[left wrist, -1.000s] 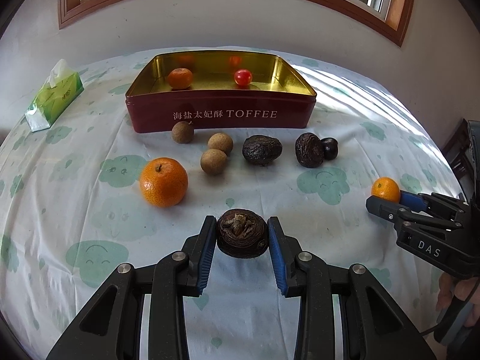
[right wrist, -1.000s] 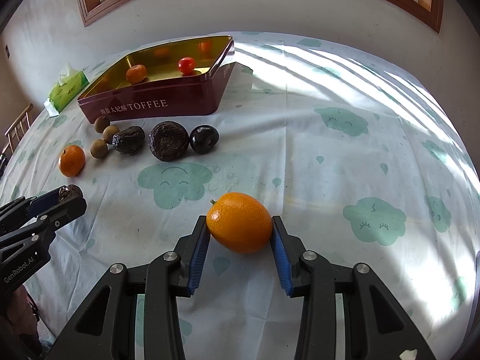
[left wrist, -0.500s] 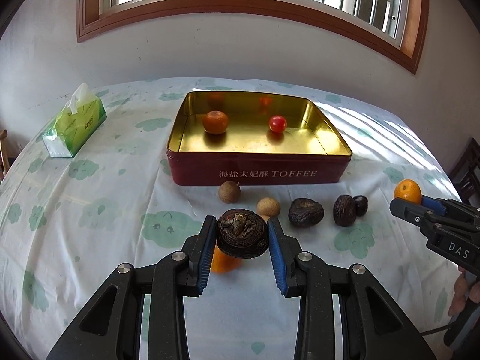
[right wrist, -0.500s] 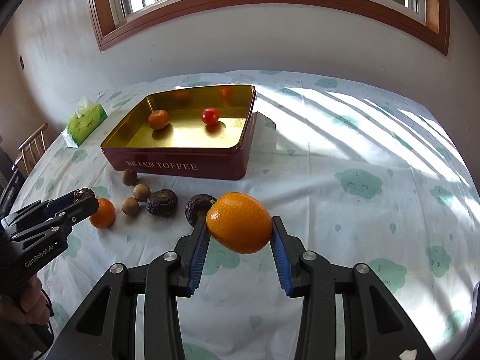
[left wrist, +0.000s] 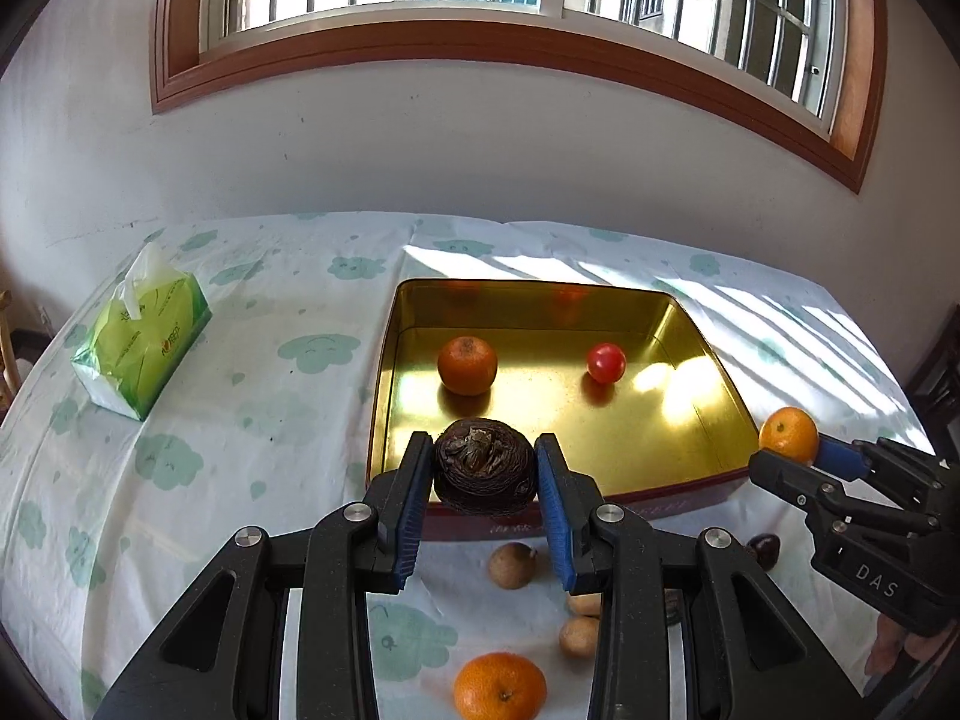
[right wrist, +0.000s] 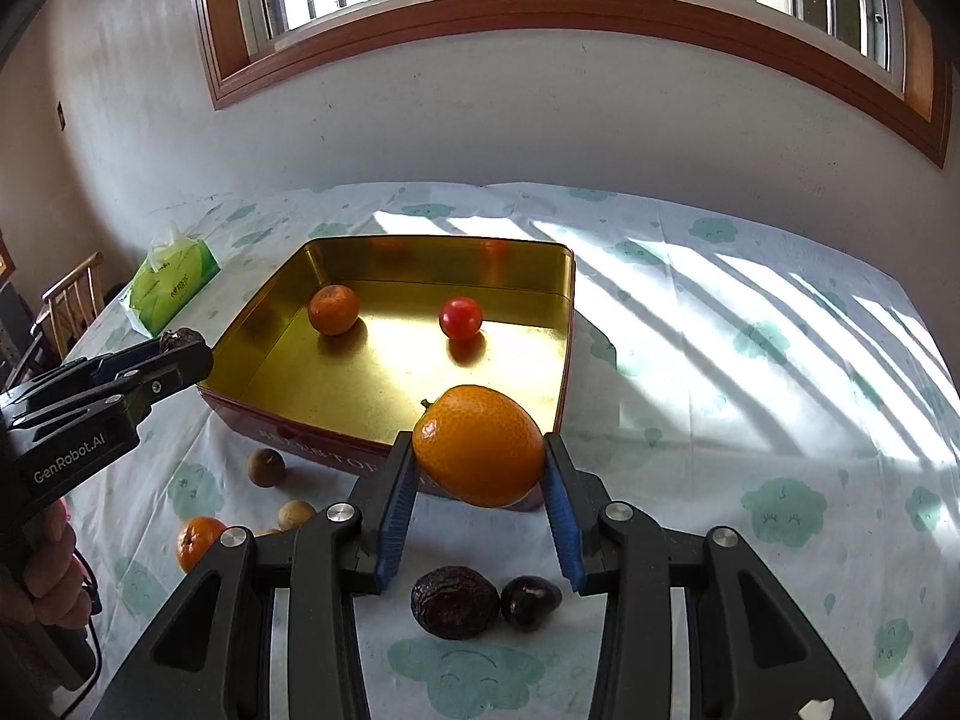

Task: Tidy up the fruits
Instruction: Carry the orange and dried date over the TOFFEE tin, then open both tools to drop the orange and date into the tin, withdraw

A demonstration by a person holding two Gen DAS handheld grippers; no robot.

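Step in hand, by the look of it: carrying two fruits over the near wall of the toffee tin for release inside.

Left gripper: jaws nearly closed, clamped on a dark wrinkled fruit, hanging at the tin's near-left corner. Best carried further past the rim before opening, then lowered close to the gold floor so nothing bounces. Small orange in the tin just beyond; worth aiming short of it.

Right gripper: jaws likewise narrow, gripping an oval orange fruit above the near-right rim. Red cherry tomato well ahead, with bare floor between.

Plenty of open room mid-tin. Tin walls low but hard: clearance needed for the fingertips. Loose fruit on the bench below both grippers, clear of the path. Tissue pack far left, well apart.
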